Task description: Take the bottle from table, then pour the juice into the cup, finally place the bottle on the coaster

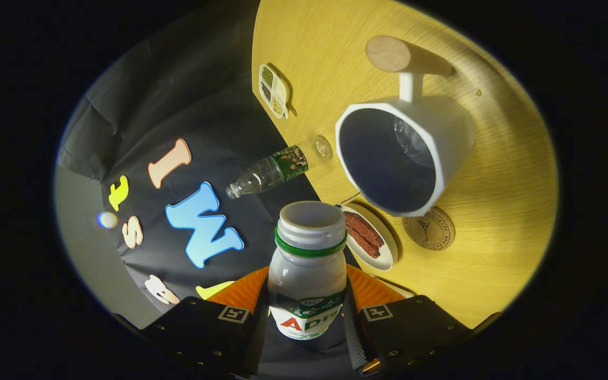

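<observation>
1. Clamping the bottle [308, 274] from both sides, the gripper [307, 295] has a finger pressed on each flank of its body.
2. Open-mouthed with a green neck ring, the bottle sits between the fingers, and the whole scene appears tilted.
3. Just ahead of the bottle's mouth lies a small white plate [388, 253] holding reddish strips.
4. Beyond it stands the white cup [441, 137] with a dark inside, on the yellow table [504, 211].
5. Beside the cup's base lies the round coaster [429, 229].
6. Farther off are a clear plastic bottle [277, 170], a small divided dish [273, 91] and a wooden cylinder [407, 55].
</observation>
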The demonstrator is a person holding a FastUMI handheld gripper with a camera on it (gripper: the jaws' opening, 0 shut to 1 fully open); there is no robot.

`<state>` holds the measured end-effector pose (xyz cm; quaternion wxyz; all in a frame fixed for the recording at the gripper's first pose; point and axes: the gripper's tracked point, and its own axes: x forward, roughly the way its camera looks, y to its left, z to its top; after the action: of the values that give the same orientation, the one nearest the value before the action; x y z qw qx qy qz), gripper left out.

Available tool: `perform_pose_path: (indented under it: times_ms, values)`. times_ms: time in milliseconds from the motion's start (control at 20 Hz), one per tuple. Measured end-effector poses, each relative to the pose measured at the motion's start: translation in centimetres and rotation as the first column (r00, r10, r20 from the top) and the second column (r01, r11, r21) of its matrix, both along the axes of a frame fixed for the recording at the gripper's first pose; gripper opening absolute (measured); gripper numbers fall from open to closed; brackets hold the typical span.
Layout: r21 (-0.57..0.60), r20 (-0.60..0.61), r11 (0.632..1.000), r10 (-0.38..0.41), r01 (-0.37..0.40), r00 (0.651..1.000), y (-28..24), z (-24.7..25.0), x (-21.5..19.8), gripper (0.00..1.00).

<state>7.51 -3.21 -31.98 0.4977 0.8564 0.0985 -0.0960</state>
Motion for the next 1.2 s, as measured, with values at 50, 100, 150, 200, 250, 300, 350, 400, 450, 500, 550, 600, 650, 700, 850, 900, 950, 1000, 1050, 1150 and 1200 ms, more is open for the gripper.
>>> perform_pose_path:
  times_ms: [50,100,150,200,250,300,350,400,450,500,550,600,650,700,850,900,950,1000,1050,1150,1200]
  values:
    - [-0.003,0.004,1.000,-0.003,0.003,1.000,-0.2,0.1,0.0,0.63]
    - [-0.004,0.005,1.000,-0.005,0.005,1.000,-0.3,0.2,0.0,0.63]
    - [-0.006,0.006,1.000,-0.005,0.006,1.000,-0.3,0.2,0.0,0.63]
    - [-0.007,0.007,1.000,-0.006,0.006,1.000,-0.3,0.1,0.0,0.63]
    - [-0.008,0.006,1.000,-0.004,0.004,1.000,-0.4,0.1,0.0,0.63]
    - [-0.012,0.005,1.000,-0.007,0.007,1.000,-0.5,0.1,0.0,0.63]
    - [-0.012,0.005,1.000,-0.013,0.013,1.000,-0.8,0.1,-0.1,0.63]
    - [-0.011,0.004,1.000,-0.016,0.016,1.000,-0.9,0.0,0.0,0.63]
    - [-0.011,0.001,1.000,-0.015,0.015,1.000,-0.9,-0.1,0.0,0.63]
    - [-0.010,-0.001,1.000,-0.013,0.013,1.000,-0.9,-0.2,0.1,0.63]
    - [-0.009,-0.002,1.000,-0.014,0.014,1.000,-1.0,-0.2,0.0,0.63]
    - [-0.010,-0.004,1.000,-0.016,0.016,1.000,-1.1,-0.3,0.0,0.63]
    - [-0.012,-0.007,1.000,-0.015,0.015,1.000,-1.1,-0.4,0.0,0.63]
    - [-0.013,-0.009,1.000,-0.015,0.014,1.000,-1.1,-0.5,0.1,0.63]
    - [-0.011,-0.015,1.000,-0.016,0.016,1.000,-1.0,-0.6,0.1,0.63]
    - [-0.011,-0.016,1.000,-0.015,0.015,1.000,-0.9,-0.6,0.1,0.63]
    - [-0.014,-0.018,1.000,-0.013,0.013,1.000,-0.9,-0.7,0.0,0.63]
    - [-0.016,-0.019,1.000,-0.011,0.011,1.000,-0.8,-0.7,0.0,0.63]
    - [-0.018,-0.021,1.000,-0.009,0.009,1.000,-0.8,-0.8,0.0,0.63]
    - [-0.023,-0.029,1.000,-0.003,0.002,1.000,-0.6,-1.0,-0.2,0.63]
    - [-0.026,-0.033,1.000,-0.001,0.000,0.999,-0.6,-1.2,-0.3,0.63]
